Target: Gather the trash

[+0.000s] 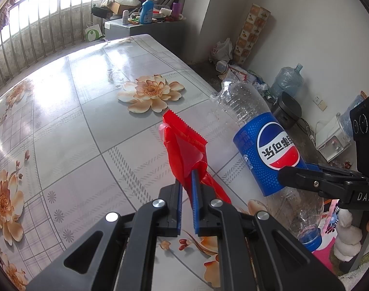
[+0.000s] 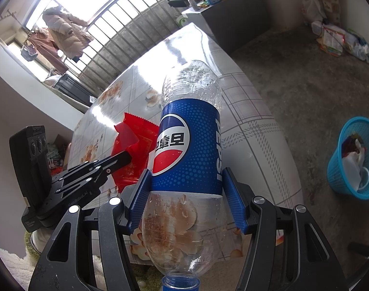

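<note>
My left gripper [image 1: 186, 179] is shut on a crumpled red plastic wrapper [image 1: 182, 143], held just above the floral table [image 1: 75, 121]. To its right, a clear Pepsi bottle [image 1: 264, 150] with a blue label hangs tilted, cap end toward the cameras. In the right wrist view my right gripper [image 2: 188, 189] is shut on this bottle [image 2: 189, 145], its blue pads [image 2: 232, 194] pressing both sides at the label's lower edge. The bottle looks empty. The red wrapper [image 2: 133, 145] and the left gripper [image 2: 126, 156] show just left of the bottle, over the table [image 2: 245, 133].
A blue plastic basket [image 2: 354, 160] holding paper and scraps stands on the floor to the right of the table. A grey cabinet [image 1: 145, 26] crowded with bottles sits beyond the table's far end. A large water jug [image 1: 288, 80] and bags line the wall.
</note>
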`<action>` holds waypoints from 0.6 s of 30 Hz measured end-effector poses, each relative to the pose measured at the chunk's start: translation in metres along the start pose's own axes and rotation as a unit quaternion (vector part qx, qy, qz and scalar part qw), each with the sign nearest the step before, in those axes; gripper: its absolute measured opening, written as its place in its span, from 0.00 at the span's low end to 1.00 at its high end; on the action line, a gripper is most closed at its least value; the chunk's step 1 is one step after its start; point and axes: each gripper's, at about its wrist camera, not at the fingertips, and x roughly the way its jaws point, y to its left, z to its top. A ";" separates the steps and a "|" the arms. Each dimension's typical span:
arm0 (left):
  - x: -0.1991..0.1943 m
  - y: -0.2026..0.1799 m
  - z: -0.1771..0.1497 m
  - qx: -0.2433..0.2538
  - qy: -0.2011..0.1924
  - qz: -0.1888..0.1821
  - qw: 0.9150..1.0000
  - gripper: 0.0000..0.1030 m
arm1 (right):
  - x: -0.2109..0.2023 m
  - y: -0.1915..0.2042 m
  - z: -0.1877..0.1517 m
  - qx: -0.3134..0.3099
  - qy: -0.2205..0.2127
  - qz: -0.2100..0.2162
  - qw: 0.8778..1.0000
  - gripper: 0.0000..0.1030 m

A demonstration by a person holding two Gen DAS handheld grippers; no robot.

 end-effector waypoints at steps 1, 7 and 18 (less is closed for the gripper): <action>0.000 0.000 0.000 0.000 0.000 0.000 1.000 0.06 | 0.000 0.000 0.000 0.000 0.000 0.000 1.000 0.54; 0.000 0.000 0.000 0.000 0.000 0.000 1.000 0.06 | 0.000 0.002 -0.001 0.000 0.000 -0.001 1.000 0.54; 0.000 -0.004 -0.001 0.000 -0.002 0.000 1.000 0.06 | 0.000 0.002 0.000 0.000 0.000 0.000 1.000 0.54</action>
